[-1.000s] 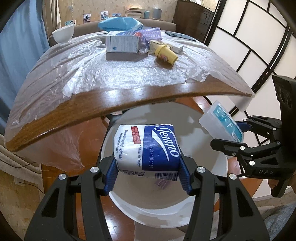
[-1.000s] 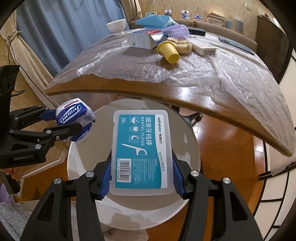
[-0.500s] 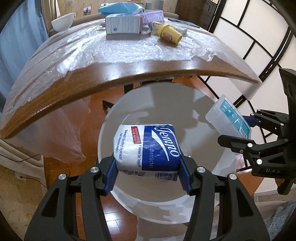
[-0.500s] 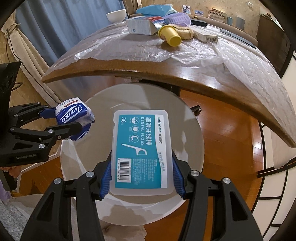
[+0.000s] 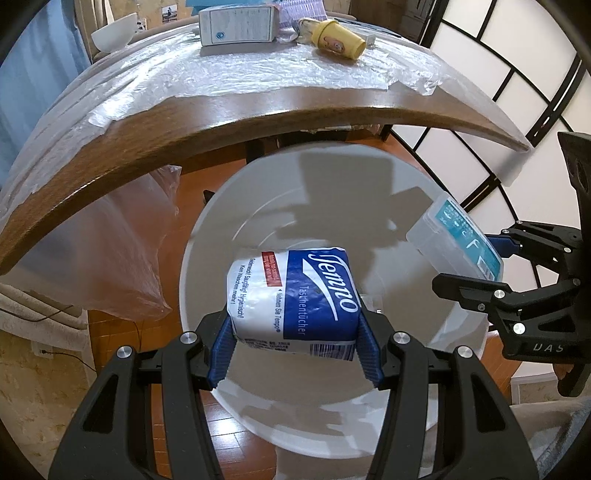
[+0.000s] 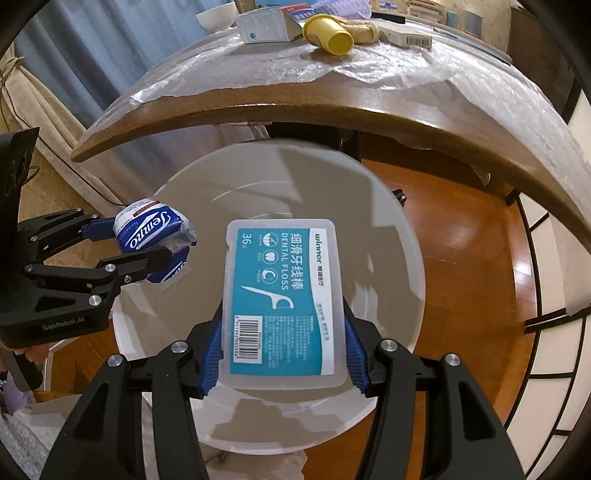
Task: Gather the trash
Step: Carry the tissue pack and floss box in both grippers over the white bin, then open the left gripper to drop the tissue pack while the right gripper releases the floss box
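My left gripper (image 5: 293, 345) is shut on a blue and white Tempo tissue pack (image 5: 295, 295) and holds it over the open white bin (image 5: 221, 236) on the floor. It also shows in the right wrist view (image 6: 151, 236). My right gripper (image 6: 283, 349) is shut on a clear dental floss box with a teal label (image 6: 282, 306), over the same bin (image 6: 399, 236). The box shows at the right of the left wrist view (image 5: 456, 240). The bin's inside looks empty.
A wooden table (image 5: 258, 110) under clear plastic sheet curves just beyond the bin. On it lie a white carton (image 5: 236, 26), a yellow cup on its side (image 5: 338, 33), a white bowl (image 5: 112, 33) and a long barcode box (image 6: 410, 37). A screen wall stands at the right.
Both grippers have moved lower and closer over the bin with their loads still held. The bin fills more of both views and the table edge has shifted up.
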`<state>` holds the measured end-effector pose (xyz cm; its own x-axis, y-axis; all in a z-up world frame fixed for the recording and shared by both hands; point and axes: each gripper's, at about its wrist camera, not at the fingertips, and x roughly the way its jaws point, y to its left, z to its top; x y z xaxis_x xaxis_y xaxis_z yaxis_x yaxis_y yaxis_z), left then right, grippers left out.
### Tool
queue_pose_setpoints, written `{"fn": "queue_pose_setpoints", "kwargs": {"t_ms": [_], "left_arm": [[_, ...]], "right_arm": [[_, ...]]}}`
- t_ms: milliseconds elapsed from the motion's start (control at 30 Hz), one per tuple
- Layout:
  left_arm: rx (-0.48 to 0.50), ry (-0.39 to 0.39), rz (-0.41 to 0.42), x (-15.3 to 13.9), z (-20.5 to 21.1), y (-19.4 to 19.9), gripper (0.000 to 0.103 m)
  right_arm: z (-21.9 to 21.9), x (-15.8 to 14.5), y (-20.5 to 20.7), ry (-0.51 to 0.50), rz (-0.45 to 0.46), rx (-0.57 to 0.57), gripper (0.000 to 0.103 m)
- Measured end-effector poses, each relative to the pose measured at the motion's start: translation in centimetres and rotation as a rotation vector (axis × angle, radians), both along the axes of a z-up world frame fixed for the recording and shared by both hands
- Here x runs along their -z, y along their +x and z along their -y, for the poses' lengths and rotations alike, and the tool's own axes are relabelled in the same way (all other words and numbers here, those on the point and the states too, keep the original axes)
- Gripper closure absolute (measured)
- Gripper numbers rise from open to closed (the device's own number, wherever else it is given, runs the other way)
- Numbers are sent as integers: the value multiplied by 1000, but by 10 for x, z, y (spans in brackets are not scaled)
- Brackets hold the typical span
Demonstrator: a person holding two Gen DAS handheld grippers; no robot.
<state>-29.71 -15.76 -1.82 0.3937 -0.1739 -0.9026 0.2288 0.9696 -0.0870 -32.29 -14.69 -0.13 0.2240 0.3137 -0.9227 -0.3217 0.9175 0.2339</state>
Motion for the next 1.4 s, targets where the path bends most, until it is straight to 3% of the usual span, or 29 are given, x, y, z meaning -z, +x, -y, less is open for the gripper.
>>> {"fn": "queue_pose_setpoints", "kwargs": {"t_ms": [467, 1400], "left_arm": [[8, 23, -39, 18, 5, 13, 46], [24, 41, -59, 23, 10, 21, 46]], "right_arm": [[3, 13, 6, -6, -26, 9, 49], [-1, 24, 10, -25, -51, 14, 49]]}}
